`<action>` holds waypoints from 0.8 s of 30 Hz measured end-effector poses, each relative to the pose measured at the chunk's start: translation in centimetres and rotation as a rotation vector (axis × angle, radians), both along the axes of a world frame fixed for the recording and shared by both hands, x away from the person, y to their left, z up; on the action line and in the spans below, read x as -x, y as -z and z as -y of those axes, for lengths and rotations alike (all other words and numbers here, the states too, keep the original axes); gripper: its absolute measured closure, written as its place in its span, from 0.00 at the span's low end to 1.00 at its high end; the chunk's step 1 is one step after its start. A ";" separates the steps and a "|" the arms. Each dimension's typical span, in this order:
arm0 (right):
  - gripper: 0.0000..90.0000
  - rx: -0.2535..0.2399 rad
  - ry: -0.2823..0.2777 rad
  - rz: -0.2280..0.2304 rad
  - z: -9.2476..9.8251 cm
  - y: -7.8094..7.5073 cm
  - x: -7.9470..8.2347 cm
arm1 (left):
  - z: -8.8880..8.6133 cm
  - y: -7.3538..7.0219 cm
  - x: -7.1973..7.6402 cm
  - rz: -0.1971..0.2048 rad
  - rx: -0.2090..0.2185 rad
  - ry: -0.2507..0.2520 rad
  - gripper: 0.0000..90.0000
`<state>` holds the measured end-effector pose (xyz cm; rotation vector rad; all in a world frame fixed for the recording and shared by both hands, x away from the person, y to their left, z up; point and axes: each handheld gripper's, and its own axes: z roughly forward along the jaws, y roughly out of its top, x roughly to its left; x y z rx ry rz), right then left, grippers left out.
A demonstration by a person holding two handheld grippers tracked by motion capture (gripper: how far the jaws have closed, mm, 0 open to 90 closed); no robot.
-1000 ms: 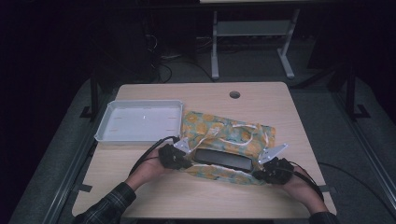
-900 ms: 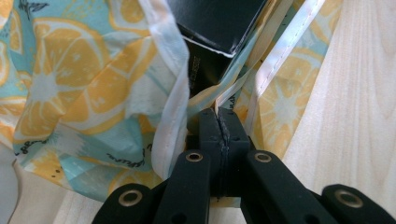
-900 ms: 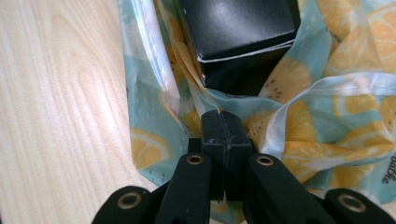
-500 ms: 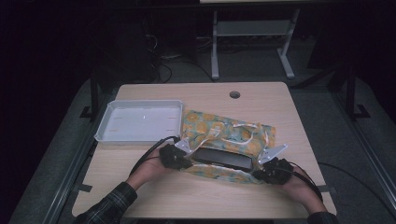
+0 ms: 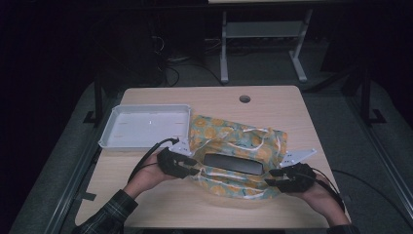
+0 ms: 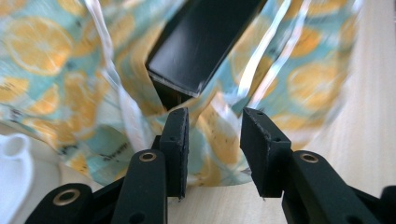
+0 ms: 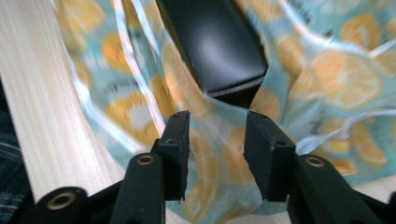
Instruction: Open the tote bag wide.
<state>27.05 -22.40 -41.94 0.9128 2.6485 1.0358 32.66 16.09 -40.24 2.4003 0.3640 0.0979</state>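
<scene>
Fabric bag (image 5: 237, 156) with orange-slice print on teal lies near the middle of the desk (image 5: 272, 105), mouth pulled open toward the person. Black flat box (image 5: 233, 164) sits inside the bag, top face showing through the opening; it looks fully in, though the far end is hard to judge under the cloth. Left tongs (image 5: 195, 170) at the bag's left end, right tongs (image 5: 269, 177) at its right end. Both tongs have just been opening: in the left gripper view the left tongs (image 6: 215, 140) stand apart with the bag's edge between the pads but not pinched, and the same goes for the right tongs (image 7: 215, 140) in the right gripper view, so both are released and gripping nothing. Judgement: the loading step seems done, box in bag and cloth let go. What may remain is closing or tidying the mouth, or pulling the white ribbon handles (image 5: 265, 139). White tray (image 5: 145, 126) sits at the desk's back left, touching or just beside the bag's corner, with nothing in it as far as can be seen.
</scene>
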 end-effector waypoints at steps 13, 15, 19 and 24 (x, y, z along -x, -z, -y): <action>0.81 -0.027 -0.006 0.073 -0.5 -1.9 -0.4 | 0.4 -2.7 0.0 0.041 0.064 -0.010 0.99; 0.84 -0.031 0.001 0.082 -0.6 -2.2 -0.8 | 0.7 -2.9 -0.4 0.050 0.052 -0.003 0.99; 0.85 -0.052 0.004 0.097 -0.8 -2.8 -1.9 | 1.3 -3.1 -1.0 0.058 0.065 -0.014 0.99; 0.85 -0.069 0.002 0.120 -1.2 -3.6 -2.5 | 2.1 -3.3 -1.8 0.075 0.051 -0.003 0.99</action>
